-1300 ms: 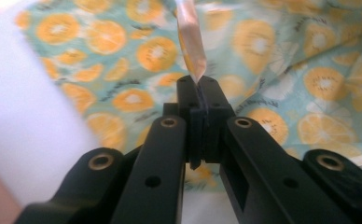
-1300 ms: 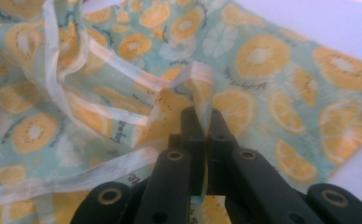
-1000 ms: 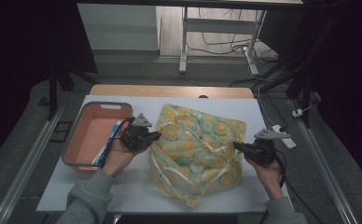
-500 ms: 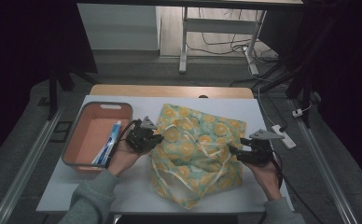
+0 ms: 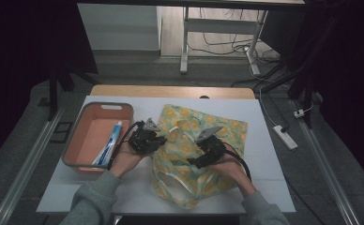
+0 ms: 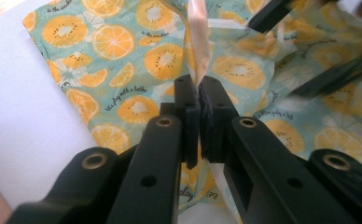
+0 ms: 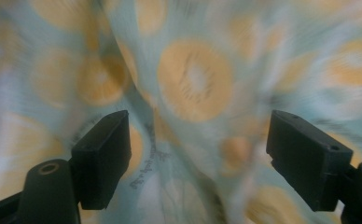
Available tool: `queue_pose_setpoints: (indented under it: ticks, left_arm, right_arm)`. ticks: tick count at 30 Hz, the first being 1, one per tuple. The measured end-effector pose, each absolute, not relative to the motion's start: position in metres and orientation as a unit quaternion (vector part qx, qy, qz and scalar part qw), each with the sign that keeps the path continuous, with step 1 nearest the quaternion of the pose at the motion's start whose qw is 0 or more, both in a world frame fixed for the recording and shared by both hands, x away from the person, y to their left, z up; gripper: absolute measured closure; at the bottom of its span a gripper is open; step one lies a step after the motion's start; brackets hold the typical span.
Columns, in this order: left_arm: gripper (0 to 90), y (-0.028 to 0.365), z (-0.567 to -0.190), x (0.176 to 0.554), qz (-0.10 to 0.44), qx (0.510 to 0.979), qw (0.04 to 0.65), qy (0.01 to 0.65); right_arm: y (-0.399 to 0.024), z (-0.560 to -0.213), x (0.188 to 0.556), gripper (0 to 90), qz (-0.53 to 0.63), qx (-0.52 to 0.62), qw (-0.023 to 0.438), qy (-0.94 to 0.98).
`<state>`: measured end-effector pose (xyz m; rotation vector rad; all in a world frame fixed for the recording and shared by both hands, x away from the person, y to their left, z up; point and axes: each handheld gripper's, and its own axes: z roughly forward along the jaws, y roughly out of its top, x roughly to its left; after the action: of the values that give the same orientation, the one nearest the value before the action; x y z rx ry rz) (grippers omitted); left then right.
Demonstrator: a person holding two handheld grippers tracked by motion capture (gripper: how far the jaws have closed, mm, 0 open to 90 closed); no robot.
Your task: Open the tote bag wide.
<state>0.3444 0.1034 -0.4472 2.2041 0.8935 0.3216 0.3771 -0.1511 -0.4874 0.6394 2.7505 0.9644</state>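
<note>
At the far left of the table (image 5: 264, 117), the high view shows an orange basket (image 5: 84, 136) with a toothpaste tube (image 5: 109, 147) lying along its right wall. Just beside the basket comes the left gripper (image 5: 163, 139), at the left edge of the orange-print bag (image 5: 227, 131), which is spread over the middle of the white table top.

From above, its jaws are too small to read. The left gripper view settles it: the left gripper (image 6: 198, 95) is closed tight on a pale strap (image 6: 198, 42) of the bag (image 6: 123, 60) (the strap rises from between the pads), with the bag's corner lying flat on the white surface behind.

Further right, the right gripper (image 5: 192, 161) sits over the bag's middle. The right gripper view, blurred, shows the right gripper (image 7: 198, 154) with jaws spread wide, having just been opening; the bag's printed cloth (image 7: 193, 79) lies beyond and nothing is pinched between the pads.
</note>
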Motion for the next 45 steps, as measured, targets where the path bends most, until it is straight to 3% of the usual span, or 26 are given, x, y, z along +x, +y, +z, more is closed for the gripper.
queue_pose_setpoints:
  ticks: [3, 7, 8, 12, 14, 22, 27, 35, 45]
  left_arm:
    - [85.3, 0.104, -0.446, 0.344, 0.124, 0.856, 0.364, 0.346]
    - [85.0, 0.105, -0.446, 0.344, 0.124, 0.855, 0.365, 0.347]
    - [85.0, 0.105, -0.447, 0.344, 0.124, 0.855, 0.365, 0.348]
    - [84.3, 0.106, -0.446, 0.344, 0.123, 0.853, 0.37, 0.347]
    - [83.6, 0.107, -0.445, 0.344, 0.124, 0.851, 0.373, 0.348]
    - [80.5, 0.116, -0.43, 0.339, 0.139, 0.832, 0.411, 0.346]
    - [72.6, 0.121, -0.418, 0.331, 0.146, 0.821, 0.435, 0.339]
    - [42.4, 0.133, -0.409, 0.317, 0.144, 0.822, 0.442, 0.329]
    - [38.6, 0.163, -0.395, 0.299, 0.155, 0.822, 0.44, 0.327]
  right_arm:
    - [-0.145, -0.503, 0.382, 21.4, 0.294, 0.209, 0.071, 0.93]
    - [-0.143, -0.513, 0.386, 36.6, 0.279, 0.203, 0.088, 0.934]
    - [-0.142, -0.516, 0.387, 42.3, 0.277, 0.2, 0.081, 0.936]
    - [-0.143, -0.514, 0.387, 81.8, 0.285, 0.203, 0.078, 0.934]
    - [-0.142, -0.511, 0.385, 86.5, 0.278, 0.196, 0.092, 0.936]
    - [-0.15, -0.455, 0.376, 87.4, 0.36, 0.2, 0.135, 0.901]
    - [-0.158, -0.43, 0.378, 87.4, 0.411, 0.216, 0.149, 0.873]
    - [-0.157, -0.436, 0.385, 86.9, 0.405, 0.233, 0.145, 0.872]
    - [-0.162, -0.438, 0.389, 86.6, 0.42, 0.244, 0.131, 0.864]
